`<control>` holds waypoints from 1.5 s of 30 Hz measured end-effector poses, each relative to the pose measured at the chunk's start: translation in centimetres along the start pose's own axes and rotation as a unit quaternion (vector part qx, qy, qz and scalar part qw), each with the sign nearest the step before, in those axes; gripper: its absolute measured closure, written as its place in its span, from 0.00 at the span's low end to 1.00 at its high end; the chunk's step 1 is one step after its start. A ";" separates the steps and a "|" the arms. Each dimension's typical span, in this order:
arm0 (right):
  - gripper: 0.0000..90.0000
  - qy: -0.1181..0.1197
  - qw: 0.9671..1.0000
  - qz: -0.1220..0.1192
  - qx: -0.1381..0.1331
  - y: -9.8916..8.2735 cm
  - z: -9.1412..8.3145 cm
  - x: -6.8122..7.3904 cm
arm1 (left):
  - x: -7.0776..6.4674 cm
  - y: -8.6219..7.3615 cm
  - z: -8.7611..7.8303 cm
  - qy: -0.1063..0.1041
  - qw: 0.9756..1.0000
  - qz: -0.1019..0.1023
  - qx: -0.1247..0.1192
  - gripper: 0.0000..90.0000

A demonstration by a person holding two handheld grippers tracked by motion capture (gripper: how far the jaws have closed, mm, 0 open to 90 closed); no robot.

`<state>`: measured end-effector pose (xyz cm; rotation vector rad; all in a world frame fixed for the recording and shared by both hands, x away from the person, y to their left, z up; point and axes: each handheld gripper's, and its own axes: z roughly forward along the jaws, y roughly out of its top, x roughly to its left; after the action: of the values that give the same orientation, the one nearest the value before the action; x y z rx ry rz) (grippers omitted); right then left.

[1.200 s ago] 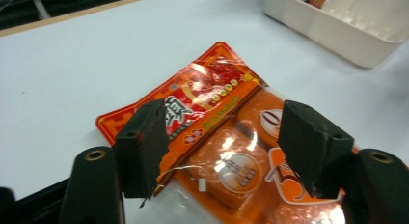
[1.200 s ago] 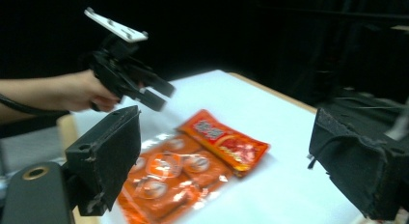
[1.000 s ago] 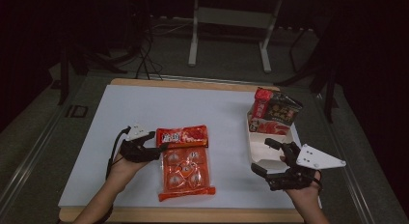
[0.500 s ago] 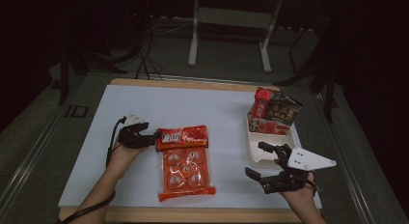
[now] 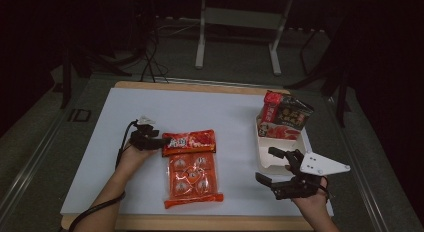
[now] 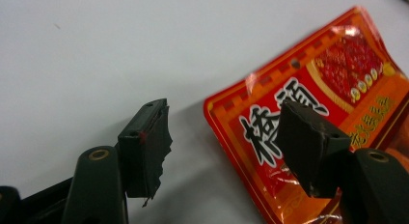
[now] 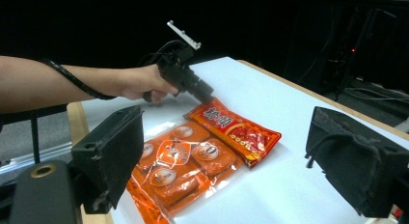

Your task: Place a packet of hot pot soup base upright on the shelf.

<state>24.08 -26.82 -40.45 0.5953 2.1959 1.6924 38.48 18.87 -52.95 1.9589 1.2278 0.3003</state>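
A: Where is the thing in hand?

B: The flat red foil sachet with white lettering (image 5: 190, 141) lies on the white worktop (image 5: 210, 107), left of the middle. Its long axis runs across the worktop, left to right in the high view. Its near long edge touches or slightly overlaps the clear bag of orange round-topped snack packs (image 5: 192, 179), which stretches toward the person.

A: And the left gripper (image 5: 159, 141)?

B: It is right at the sachet's left short end, pointing along the sachet's length. In the left gripper view the fingers (image 6: 144, 147) stand apart: one hangs over bare worktop beside the corner, the other (image 6: 308, 147) sits over the printed face. The jaws have just been closing a little. The corner lies in the gap, but I see no pad pressing on it, so I judge it not yet gripped.

A: So what does the next move turn on?

B: The sachet's end lies between the fingers, slightly toward the one over the print. I would say the gripper needs to settle onto that end and pinch across the thin edge.

A: The right gripper (image 5: 274, 167)?

B: Well apart, at the near right by the pale shallow tray (image 5: 265, 159) of red and dark packets (image 5: 285, 114). Its fingers (image 7: 111, 151) are wide apart and hold nothing. The left hand (image 5: 131, 159) is clearly nearer.
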 end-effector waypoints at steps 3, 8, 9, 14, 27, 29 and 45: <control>0.15 0.001 1.000 0.003 0.001 0.0 0.0 -0.1 | 0.0 -0.2 0.6 -0.021 1.000 -0.007 0.018 0.45; 0.15 0.002 1.000 0.002 0.004 -0.1 0.0 -0.1 | 0.1 -0.4 0.9 -0.046 0.999 -0.018 0.022 0.56; 0.15 0.003 1.000 0.003 0.005 -0.1 0.0 -0.1 | 0.1 -0.4 1.0 -0.052 0.998 -0.018 0.023 0.59; 0.15 0.004 1.000 0.003 0.005 -0.1 0.0 -0.1 | -0.9 -0.3 1.2 -0.061 0.997 0.012 0.035 0.70; 0.15 -0.002 1.000 0.004 0.010 -0.1 0.1 -0.2 | -4.2 0.9 1.1 0.033 0.995 0.074 0.051 1.00; 0.15 -0.002 1.000 0.005 0.010 -0.1 0.1 -0.2 | -4.2 0.9 1.1 0.033 0.995 0.074 0.051 1.00; 0.12 -0.018 1.000 0.014 -0.004 0.0 -0.6 -0.7 | -6.1 1.9 -1.6 0.032 0.992 0.126 -0.005 1.00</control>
<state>24.41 -27.70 -40.26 0.6517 2.1654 1.6908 35.72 14.14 -49.33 2.1105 1.0153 0.4990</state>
